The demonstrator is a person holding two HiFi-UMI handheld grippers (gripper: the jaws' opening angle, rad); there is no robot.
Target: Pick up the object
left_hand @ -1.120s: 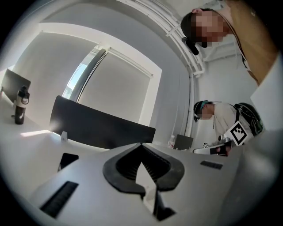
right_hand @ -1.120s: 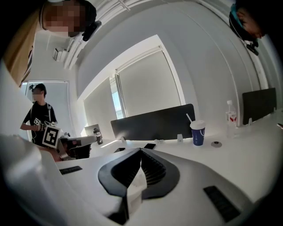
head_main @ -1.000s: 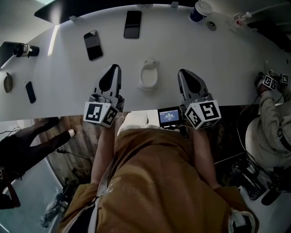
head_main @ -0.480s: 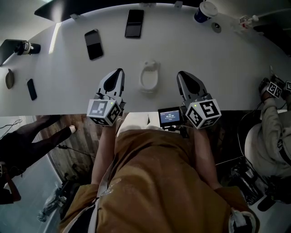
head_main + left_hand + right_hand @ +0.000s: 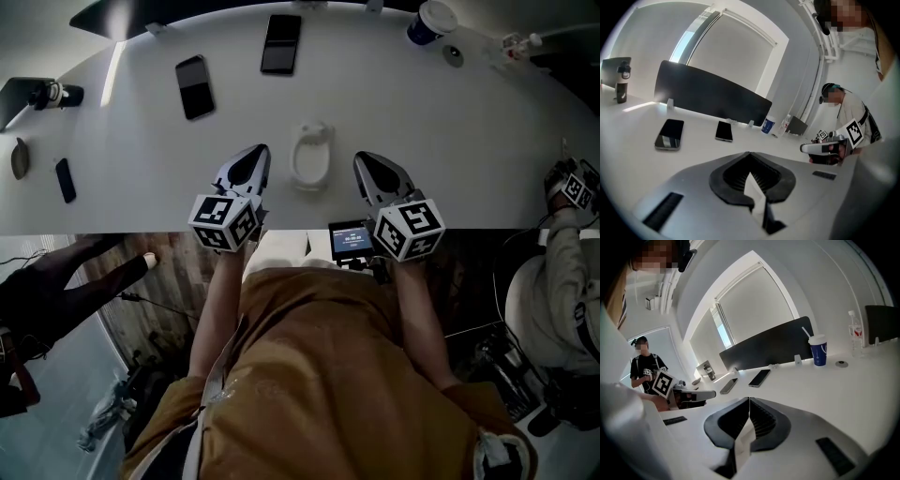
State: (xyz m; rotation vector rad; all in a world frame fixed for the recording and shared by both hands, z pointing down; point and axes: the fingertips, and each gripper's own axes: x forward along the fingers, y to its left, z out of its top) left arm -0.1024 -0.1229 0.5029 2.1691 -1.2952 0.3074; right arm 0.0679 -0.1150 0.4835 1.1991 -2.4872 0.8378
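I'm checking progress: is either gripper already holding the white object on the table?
No, the white object lies on the table between the left gripper and right gripper, touched by neither, both shut and empty.

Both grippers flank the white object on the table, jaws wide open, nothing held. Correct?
No: the jaws are shut, not open, as the left gripper view and right gripper view show. The left gripper and right gripper do flank the white object, nothing held.

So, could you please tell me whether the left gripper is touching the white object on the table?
Apart. The head view shows a strip of bare table between the tip of the left gripper and the white object.
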